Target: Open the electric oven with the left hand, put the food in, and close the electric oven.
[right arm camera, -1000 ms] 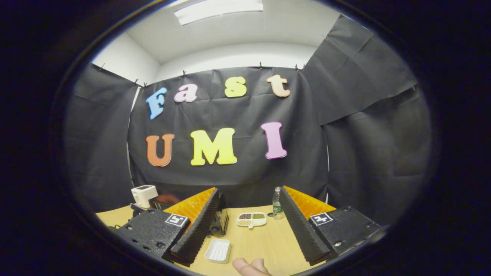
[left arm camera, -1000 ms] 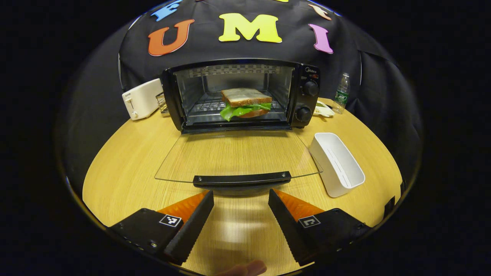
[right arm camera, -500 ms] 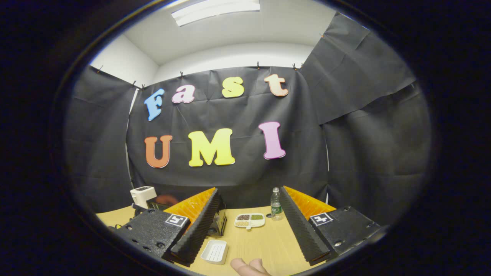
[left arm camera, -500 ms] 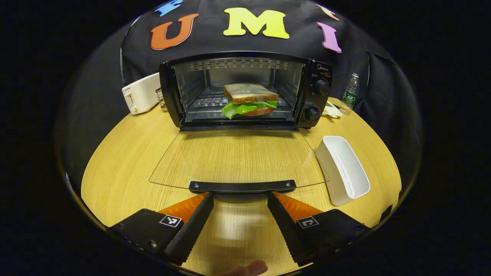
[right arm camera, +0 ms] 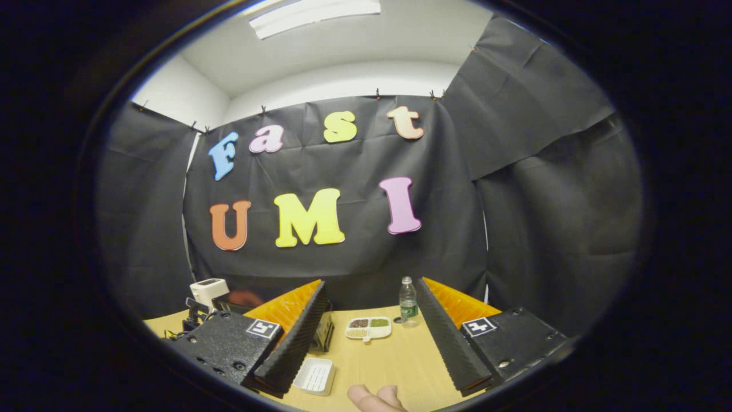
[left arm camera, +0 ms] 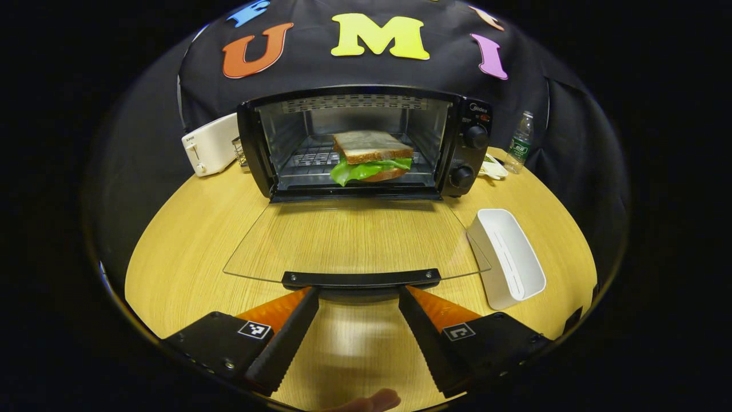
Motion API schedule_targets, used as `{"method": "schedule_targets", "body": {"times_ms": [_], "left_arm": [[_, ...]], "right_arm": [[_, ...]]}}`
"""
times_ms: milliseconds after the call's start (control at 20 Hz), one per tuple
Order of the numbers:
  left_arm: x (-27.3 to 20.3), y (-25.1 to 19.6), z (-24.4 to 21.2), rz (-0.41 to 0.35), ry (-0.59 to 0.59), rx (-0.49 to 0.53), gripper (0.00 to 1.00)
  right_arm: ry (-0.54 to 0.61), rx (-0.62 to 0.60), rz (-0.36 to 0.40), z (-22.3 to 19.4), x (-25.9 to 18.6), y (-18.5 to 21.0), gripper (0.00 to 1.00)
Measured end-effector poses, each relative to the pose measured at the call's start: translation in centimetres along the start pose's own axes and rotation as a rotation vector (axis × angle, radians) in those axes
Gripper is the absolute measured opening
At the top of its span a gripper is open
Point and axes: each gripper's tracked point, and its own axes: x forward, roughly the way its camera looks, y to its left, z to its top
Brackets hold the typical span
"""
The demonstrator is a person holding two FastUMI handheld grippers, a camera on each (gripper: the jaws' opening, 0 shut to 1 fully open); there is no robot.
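Left claw (left arm camera: 359, 294) edged closer to door handle (left arm camera: 361, 278), open; sandwich (left arm camera: 370, 155) inside oven (left arm camera: 366, 140); right claw (right arm camera: 372, 292) open, empty.

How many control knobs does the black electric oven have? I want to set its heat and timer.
2: upper round black knob and lower round black knob, stacked on the black electric oven's right panel.

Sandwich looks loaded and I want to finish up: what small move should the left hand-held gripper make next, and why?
Probably ease the left hand-held gripper forward until its open fingers straddle the door handle, then close on it. The sandwich already sits on the rack inside the oven, the glass door lies folded down flat, and the handle sits just ahead of the fingertips, so only closing remains.
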Motion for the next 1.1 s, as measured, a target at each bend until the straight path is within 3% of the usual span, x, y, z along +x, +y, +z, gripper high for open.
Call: {"method": "schedule_targets", "body": {"times_ms": [300, 350, 400, 450, 600, 650, 700, 800, 950, 1100], "left_arm": [[-1.4, 0.2, 2.9, 0.001, -0.080, 0.017, 0.93], [-1.7, 0.2, 3.7, 0.001, -0.103, 0.023, 0.93], [-2.0, 0.2, 4.4, 0.001, -0.127, 0.028, 0.93], [-2.1, 0.2, 5.1, 0.002, -0.143, 0.030, 0.93], [-2.5, 0.4, 7.1, 0.002, -0.192, 0.030, 0.94], [-2.5, 0.4, 7.6, 0.001, -0.195, 0.028, 0.84], [-2.7, 0.5, 8.3, 0.002, -0.207, 0.028, 0.95], [-2.7, 0.6, 10.4, 0.005, -0.256, 0.035, 0.97], [-2.1, 0.7, 13.1, 0.010, -0.300, 0.033, 0.98], [-1.6, 2.8, 15.4, 0.069, -0.354, 0.001, 0.96]], "right_arm": [[-0.028, 0.001, 0.090, 0.5, -0.3, 2.4, 0.95], [-0.046, 0.006, 0.092, 1.0, -0.4, 2.2, 1.00], [-0.063, 0.008, 0.074, 1.4, -0.6, 1.8, 1.00], [-0.071, 0.008, 0.041, 1.5, -0.7, 1.0, 0.94], [-0.074, 0.007, -0.004, 1.8, -1.5, 0.5, 0.94], [-0.063, -0.002, -0.004, 1.5, -1.8, 0.6, 1.00], [-0.051, -0.006, -0.008, 1.3, -2.0, 0.5, 1.00], [-0.032, -0.018, -0.011, 1.1, -2.6, 0.4, 0.94], [-0.031, -0.019, -0.035, 1.3, -3.6, -0.1, 0.94], [-0.027, -0.015, -0.048, 1.4, -5.0, -0.3, 0.94]]}}
